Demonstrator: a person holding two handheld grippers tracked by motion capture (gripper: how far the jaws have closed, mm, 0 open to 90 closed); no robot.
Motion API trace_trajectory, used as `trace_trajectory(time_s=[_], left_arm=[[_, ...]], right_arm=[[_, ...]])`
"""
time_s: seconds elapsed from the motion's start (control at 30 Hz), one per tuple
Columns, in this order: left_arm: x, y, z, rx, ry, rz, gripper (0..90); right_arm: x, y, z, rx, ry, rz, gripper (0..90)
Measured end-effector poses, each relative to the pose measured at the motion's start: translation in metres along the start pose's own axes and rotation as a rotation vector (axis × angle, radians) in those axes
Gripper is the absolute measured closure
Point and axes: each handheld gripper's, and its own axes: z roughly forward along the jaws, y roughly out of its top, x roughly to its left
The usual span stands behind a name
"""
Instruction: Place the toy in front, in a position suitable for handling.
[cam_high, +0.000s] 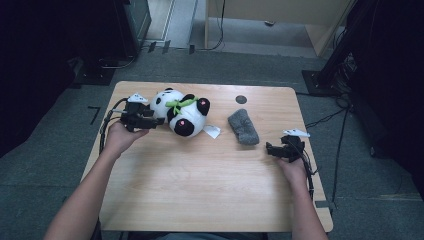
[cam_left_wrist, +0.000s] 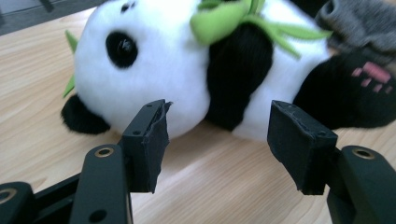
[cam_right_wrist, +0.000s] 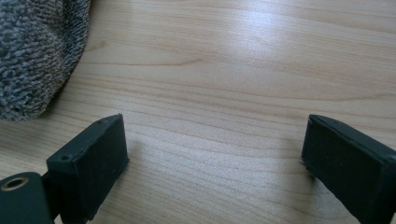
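The left tongs (cam_left_wrist: 217, 140) gape wide just beside the toy panda (cam_left_wrist: 196, 70) lying on the counter (cam_high: 200, 175). The right tongs (cam_right_wrist: 212, 163) also gape, empty, near the grey sock (cam_right_wrist: 32, 51).

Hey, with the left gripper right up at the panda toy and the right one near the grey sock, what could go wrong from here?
1. The left gripper is open, aimed low at the plush panda; closing may pinch only fur and slip off.
2. The panda lies on its side, so a push may roll it toward the grey sock.
3. The right gripper is open over bare table, with the sock off to one side; closing here would likely catch nothing.
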Motion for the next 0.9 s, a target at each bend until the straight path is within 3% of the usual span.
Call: trace_trajectory(time_s=[0.1, 0.43, 0.73, 0.8, 0.9], left_arm=[[0.001, 0.009, 0.0, 0.004, -0.018, -0.006, 38.1], [-0.003, 0.04, 0.003, 0.001, -0.031, 0.034, 38.7], [-0.007, 0.063, 0.021, 0.037, -0.044, 0.059, 38.6], [-0.01, 0.068, 0.025, 0.059, -0.031, 0.075, 39.2], [-0.012, 0.075, 0.03, 0.054, -0.056, 0.074, 38.9]], right_arm=[[0.0, 0.0, 0.0, 0.0, 0.0, 0.0, 6.7], [0.0, 0.0, 0.0, 0.0, 0.001, 0.001, 6.7], [0.0, 0.0, 0.0, 0.0, 0.001, 0.001, 6.7], [0.0, 0.0, 0.0, 0.001, 0.0, 0.002, 6.7], [0.0, 0.0, 0.0, 0.001, 0.0, 0.002, 6.7]])
